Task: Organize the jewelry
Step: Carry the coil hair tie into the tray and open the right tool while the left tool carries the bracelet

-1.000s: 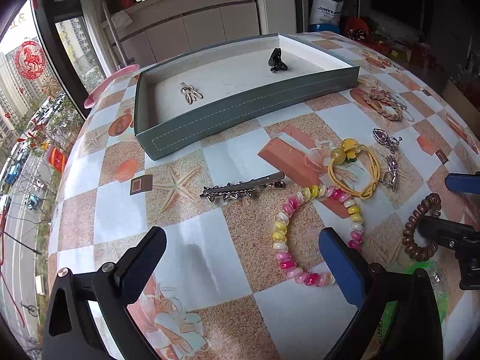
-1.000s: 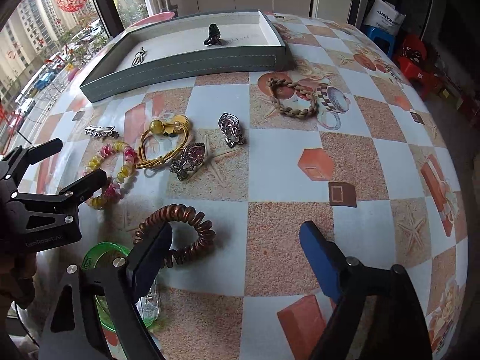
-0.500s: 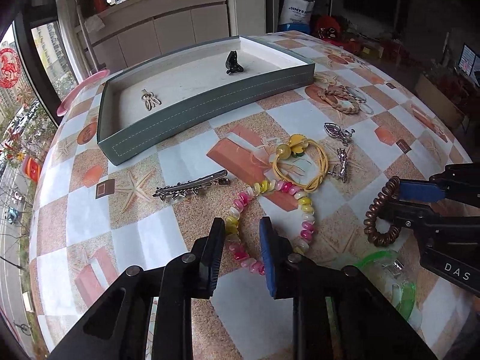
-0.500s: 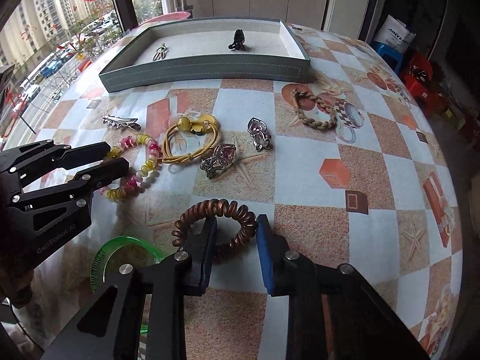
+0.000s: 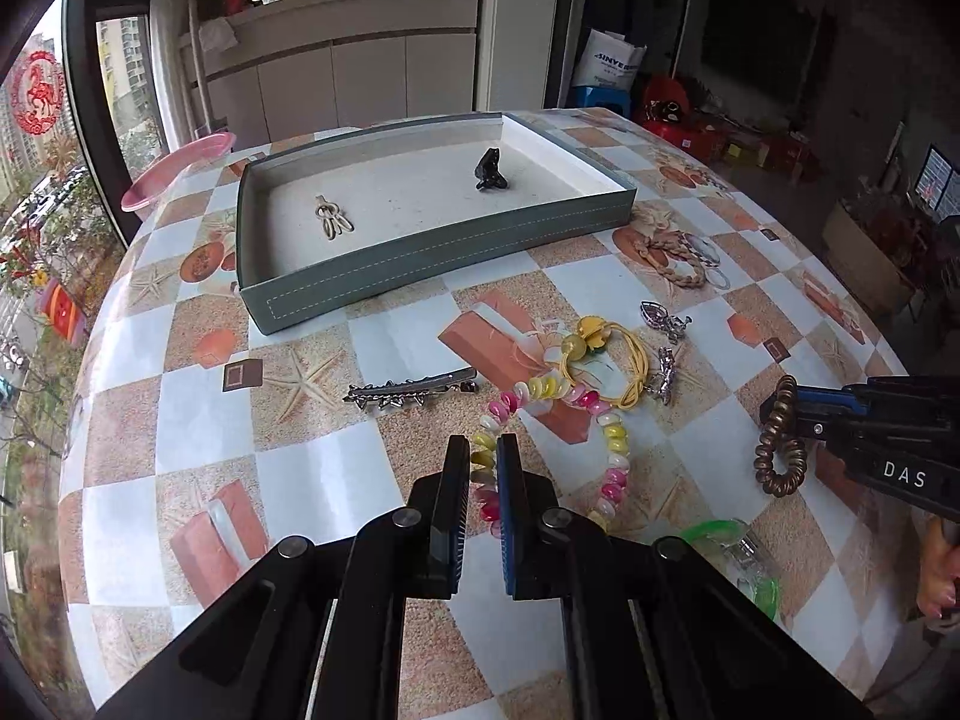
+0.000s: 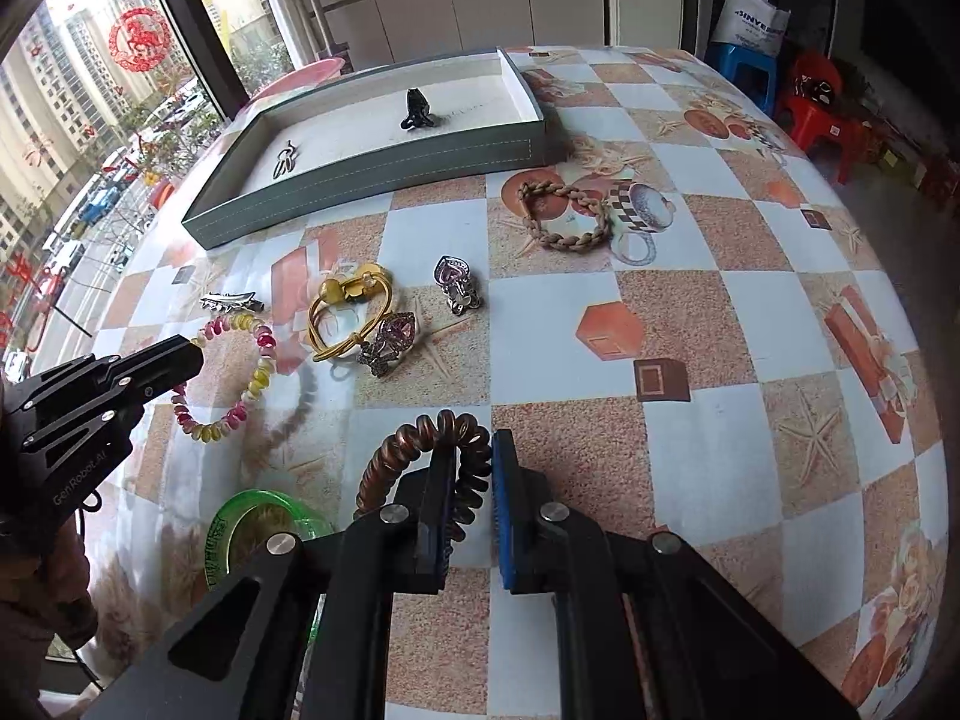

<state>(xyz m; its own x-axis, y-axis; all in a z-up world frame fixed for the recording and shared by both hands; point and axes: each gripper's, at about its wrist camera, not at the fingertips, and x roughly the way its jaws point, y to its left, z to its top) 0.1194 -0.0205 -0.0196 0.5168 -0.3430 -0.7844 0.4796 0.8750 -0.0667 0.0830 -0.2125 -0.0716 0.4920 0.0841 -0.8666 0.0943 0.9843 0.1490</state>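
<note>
My left gripper (image 5: 483, 450) is shut on the near-left side of the pink and yellow bead bracelet (image 5: 612, 426), which lies mostly on the table; it also shows in the right wrist view (image 6: 252, 384). My right gripper (image 6: 471, 450) is shut on the brown spiral hair tie (image 6: 390, 456) and holds it off the table; the tie hangs from its fingers in the left wrist view (image 5: 780, 450). The grey-green tray (image 5: 432, 258) stands at the far side and holds a black clip (image 5: 489, 171) and a small silver piece (image 5: 333, 219).
On the table lie a silver hair clip (image 5: 414, 390), a yellow hair band (image 5: 606, 360), two jewelled clips (image 6: 456, 282) (image 6: 390, 339), a braided brown bracelet (image 6: 567, 216) and a green ring-shaped object (image 6: 258, 528). A pink plate (image 5: 180, 171) sits behind the tray.
Both grippers went from wide open to shut. The left closed on the bead bracelet, the right on the brown hair tie, which now hangs lifted off the table.
</note>
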